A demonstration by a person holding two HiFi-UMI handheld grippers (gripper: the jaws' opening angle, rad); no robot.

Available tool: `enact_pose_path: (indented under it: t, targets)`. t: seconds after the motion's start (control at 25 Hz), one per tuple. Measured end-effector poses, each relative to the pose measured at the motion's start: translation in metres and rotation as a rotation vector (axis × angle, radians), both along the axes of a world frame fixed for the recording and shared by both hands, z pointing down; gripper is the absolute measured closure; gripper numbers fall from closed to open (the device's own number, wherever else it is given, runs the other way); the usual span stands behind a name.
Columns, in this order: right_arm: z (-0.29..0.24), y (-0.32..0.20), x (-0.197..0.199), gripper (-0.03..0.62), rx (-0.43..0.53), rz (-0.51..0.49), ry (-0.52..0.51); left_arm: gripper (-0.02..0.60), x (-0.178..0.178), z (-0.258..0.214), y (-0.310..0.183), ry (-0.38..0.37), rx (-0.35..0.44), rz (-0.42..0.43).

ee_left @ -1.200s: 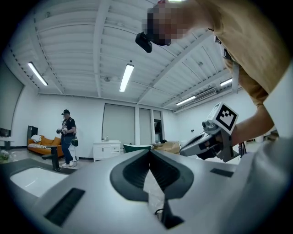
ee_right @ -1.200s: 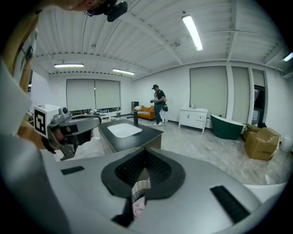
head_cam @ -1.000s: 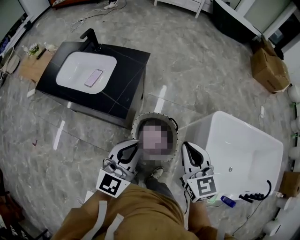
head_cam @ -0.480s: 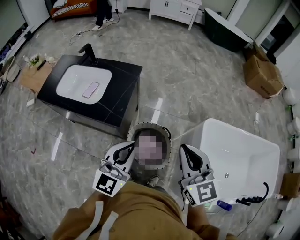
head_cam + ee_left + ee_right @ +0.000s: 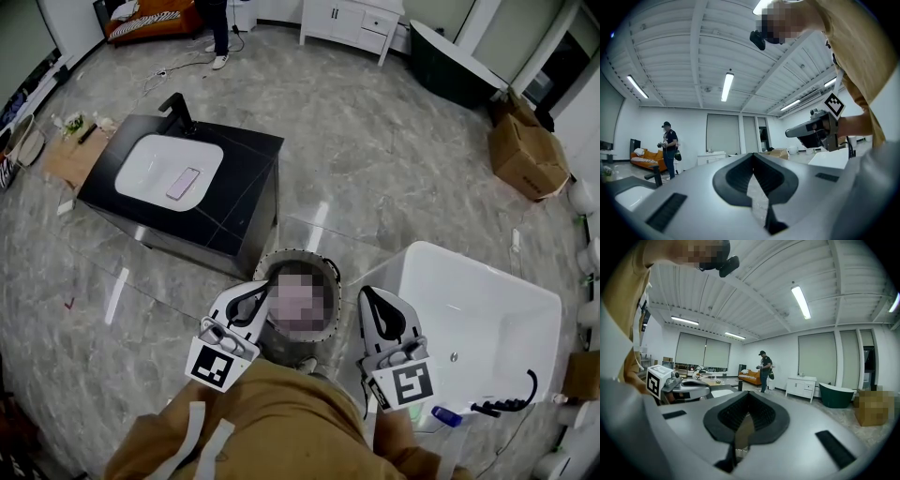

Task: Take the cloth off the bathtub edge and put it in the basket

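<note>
Both grippers are held close in front of the person's tan top, pointing out level into the room. In the head view my left gripper (image 5: pixel 265 291) is shut and empty. My right gripper (image 5: pixel 368 294) is shut too, with nothing in it. In each gripper view the jaws meet with nothing between them: the left gripper (image 5: pixel 753 157) and the right gripper (image 5: pixel 747 395). The round woven basket (image 5: pixel 281 260) stands on the floor between the two grippers, its inside under a blur patch. The white bathtub (image 5: pixel 487 309) is at the right. I cannot make out the cloth on its edge.
A black vanity (image 5: pixel 244 178) with a white sink (image 5: pixel 155 169), a phone (image 5: pixel 185 183) and a black tap (image 5: pixel 178 108) stands at the left. A blue bottle (image 5: pixel 446 415) lies by the tub's near corner. A cardboard box (image 5: pixel 525 155), a dark tub (image 5: pixel 459 61) and a standing person (image 5: pixel 217 28) are further off.
The head view has tilted up slightly, so more of the far room shows. Both grippers stay shut and almost in the same place.
</note>
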State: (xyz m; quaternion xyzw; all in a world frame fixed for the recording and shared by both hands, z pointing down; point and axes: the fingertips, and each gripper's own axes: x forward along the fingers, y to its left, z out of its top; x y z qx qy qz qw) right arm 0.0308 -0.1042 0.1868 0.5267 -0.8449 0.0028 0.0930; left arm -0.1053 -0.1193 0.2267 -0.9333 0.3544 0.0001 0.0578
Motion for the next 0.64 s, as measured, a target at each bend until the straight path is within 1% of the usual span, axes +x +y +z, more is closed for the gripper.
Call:
enact_pose_path:
  t: [0.08, 0.24, 0.52, 0.64]
  targets:
    - [-0.002, -0.001, 0.002, 0.588, 0.005, -0.003, 0.012, 0.575, 0.001, -0.002, 0.000, 0.001, 0.002, -0.003]
    - [-0.009, -0.002, 0.000, 0.588, 0.050, -0.029, -0.005, 0.575, 0.000, -0.006, 0.001, -0.011, 0.012, -0.013]
    - [-0.008, 0.002, -0.001, 0.588, 0.038, -0.038, -0.016, 0.575, -0.002, -0.008, 0.004, -0.014, 0.008, -0.033]
    - [-0.012, 0.001, -0.003, 0.588, 0.059, -0.046, -0.020, 0.575, -0.006, -0.006, 0.003, -0.016, 0.003, -0.043]
